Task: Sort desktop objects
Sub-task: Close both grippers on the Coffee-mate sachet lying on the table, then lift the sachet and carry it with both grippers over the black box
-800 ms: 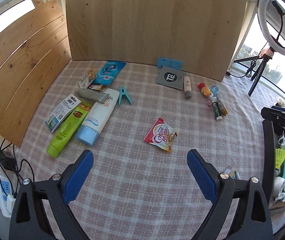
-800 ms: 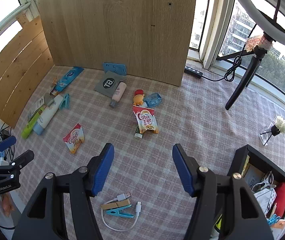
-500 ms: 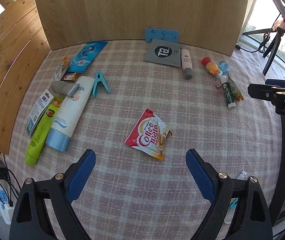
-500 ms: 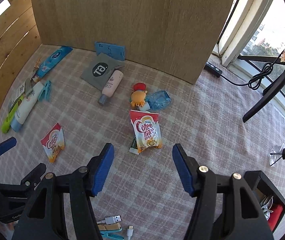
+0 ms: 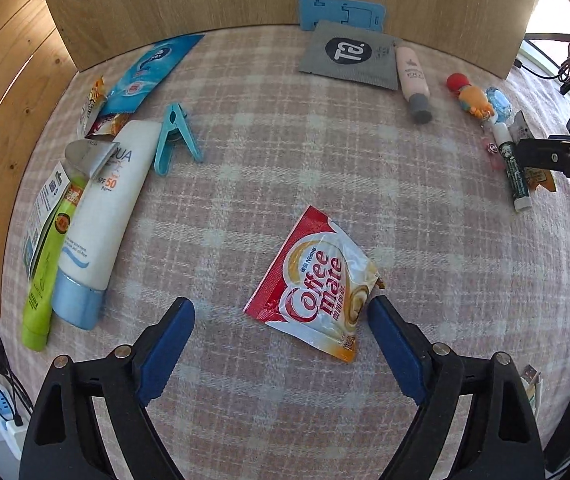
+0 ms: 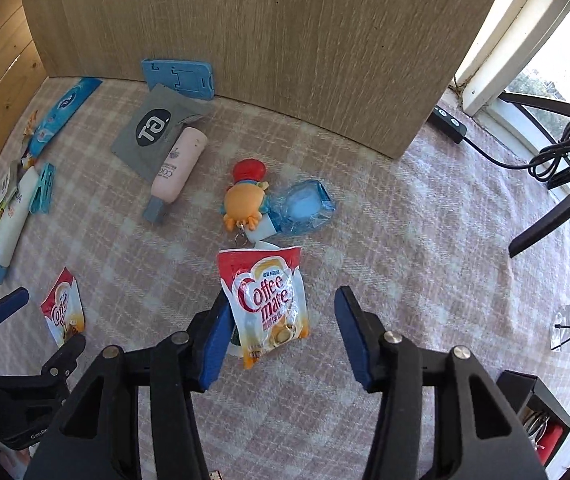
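Hovering over the plaid cloth (image 5: 285, 168), the left gripper (image 5: 281, 320) has its jaws spread wide, nothing pinched; one Coffee-mate sachet (image 5: 317, 284) lies flat between the blue pads, its corner just beside the right-hand pad. The right gripper (image 6: 281, 320) stands partly spread over a second sachet (image 6: 267, 304), whose edge sits against its left-hand pad, not squeezed. Two sachets in all. Farther out: one orange toy (image 6: 245, 200), one blue wrapper (image 6: 303, 208), one pink bottle (image 6: 179, 164), one clothes peg (image 5: 175, 134), one sunscreen tube (image 5: 103, 216), one green tube (image 5: 45, 276). Farthest: one grey pouch (image 5: 351, 54) by the board.
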